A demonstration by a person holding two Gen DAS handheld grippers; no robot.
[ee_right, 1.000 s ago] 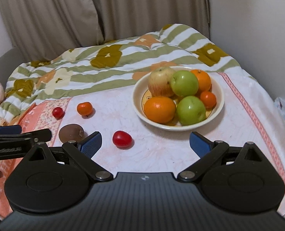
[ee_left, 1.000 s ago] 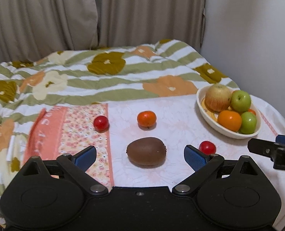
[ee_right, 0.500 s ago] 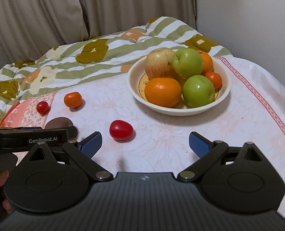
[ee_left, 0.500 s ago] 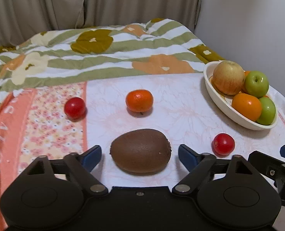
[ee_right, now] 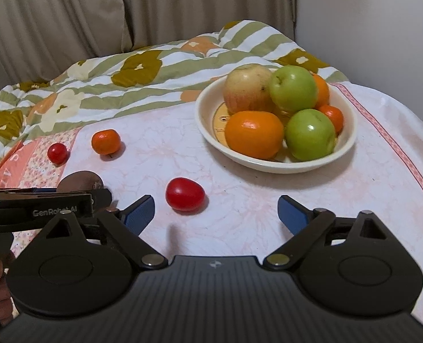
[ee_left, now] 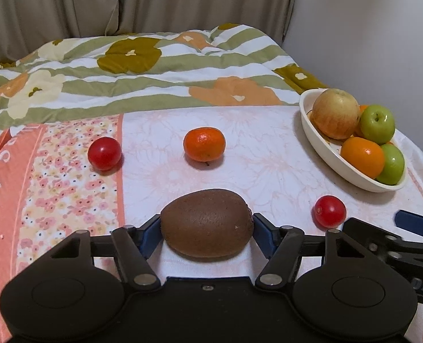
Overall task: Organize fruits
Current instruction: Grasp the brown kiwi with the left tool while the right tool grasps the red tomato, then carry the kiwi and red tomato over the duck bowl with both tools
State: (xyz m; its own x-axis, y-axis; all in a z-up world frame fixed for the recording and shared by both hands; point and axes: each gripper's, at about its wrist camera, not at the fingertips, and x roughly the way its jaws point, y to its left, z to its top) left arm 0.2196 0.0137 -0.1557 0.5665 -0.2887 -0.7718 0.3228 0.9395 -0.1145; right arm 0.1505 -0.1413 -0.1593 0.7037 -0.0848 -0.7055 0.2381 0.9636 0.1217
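A brown kiwi lies on the cloth between the blue pads of my left gripper, which touch both its ends; it rests on the surface. In the right wrist view the kiwi is partly hidden behind the left gripper. My right gripper is open and empty, just behind a red tomato, which also shows in the left wrist view. A mandarin and a second red tomato lie further back. A cream bowl holds apples and oranges.
A striped floral quilt is bunched behind the fruit, with curtains beyond and a white wall on the right. The cloth's right edge drops off past the bowl. My right gripper's finger shows in the left wrist view.
My left gripper moved forward and closed its pads onto the kiwi. My right gripper moved forward, nearer the red tomato and the bowl, still open.
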